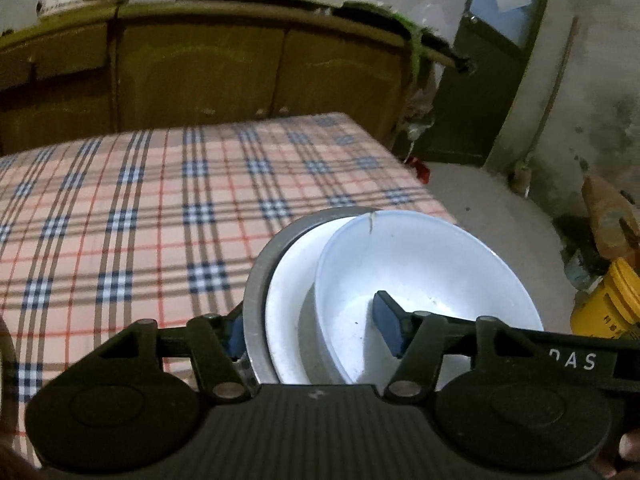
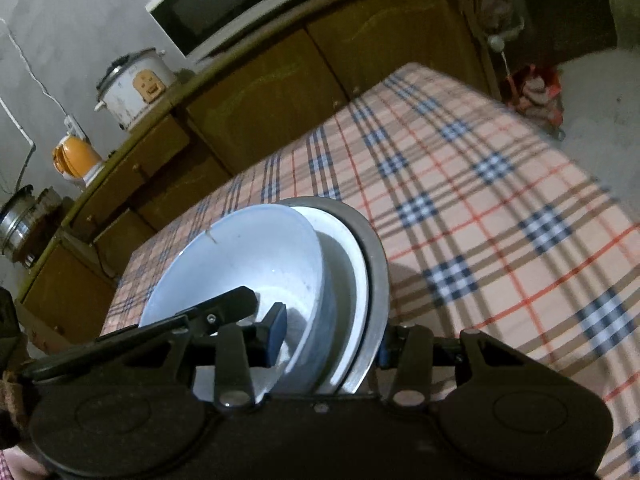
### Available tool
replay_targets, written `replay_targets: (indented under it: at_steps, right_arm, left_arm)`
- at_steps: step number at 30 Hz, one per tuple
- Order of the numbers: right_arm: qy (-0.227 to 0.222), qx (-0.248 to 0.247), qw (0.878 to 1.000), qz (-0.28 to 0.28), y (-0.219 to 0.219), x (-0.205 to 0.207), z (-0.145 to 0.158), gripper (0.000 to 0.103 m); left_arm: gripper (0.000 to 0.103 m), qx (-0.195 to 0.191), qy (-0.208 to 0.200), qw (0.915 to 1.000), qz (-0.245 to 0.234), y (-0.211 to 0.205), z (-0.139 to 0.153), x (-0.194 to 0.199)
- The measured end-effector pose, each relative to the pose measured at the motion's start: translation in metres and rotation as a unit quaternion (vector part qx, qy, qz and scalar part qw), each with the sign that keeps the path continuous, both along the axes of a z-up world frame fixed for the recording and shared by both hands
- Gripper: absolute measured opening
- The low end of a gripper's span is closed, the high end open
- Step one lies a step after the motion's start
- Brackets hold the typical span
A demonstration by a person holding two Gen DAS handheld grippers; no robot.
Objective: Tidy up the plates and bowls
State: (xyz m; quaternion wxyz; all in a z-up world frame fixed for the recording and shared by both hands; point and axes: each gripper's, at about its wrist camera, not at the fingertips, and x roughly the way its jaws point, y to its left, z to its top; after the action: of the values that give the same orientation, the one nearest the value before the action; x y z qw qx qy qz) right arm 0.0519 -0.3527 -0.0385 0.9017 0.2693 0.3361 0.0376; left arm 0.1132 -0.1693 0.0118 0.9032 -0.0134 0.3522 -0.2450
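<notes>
The stack's opposite edges are pinched by both grippers' fingers, left gripper (image 1: 314,334) and right gripper (image 2: 330,338), with the white bowl (image 1: 424,280) sat in a white plate (image 1: 292,308) and grey plate (image 1: 256,280), held tilted above the plaid desk (image 1: 120,200).

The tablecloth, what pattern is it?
The tablecloth is peach plaid with navy, tan and red lines, clearest in the right wrist view.
</notes>
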Motion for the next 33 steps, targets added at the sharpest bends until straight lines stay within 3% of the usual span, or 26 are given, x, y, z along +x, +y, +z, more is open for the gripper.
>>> replay_targets:
  at_steps: [15,33]
  right_arm:
    - [-0.063,-0.017,0.998,-0.012,-0.011,-0.049,0.064,0.053]
    - [-0.094,-0.023,0.995,0.005,0.003,-0.083,0.091,0.053]
  left_arm:
    - [0.062,-0.012,-0.062,0.998,-0.01,-0.011,0.056,-0.046]
    - [0.062,-0.014,-0.09,0.9958,0.007,0.002,0.079,-0.082]
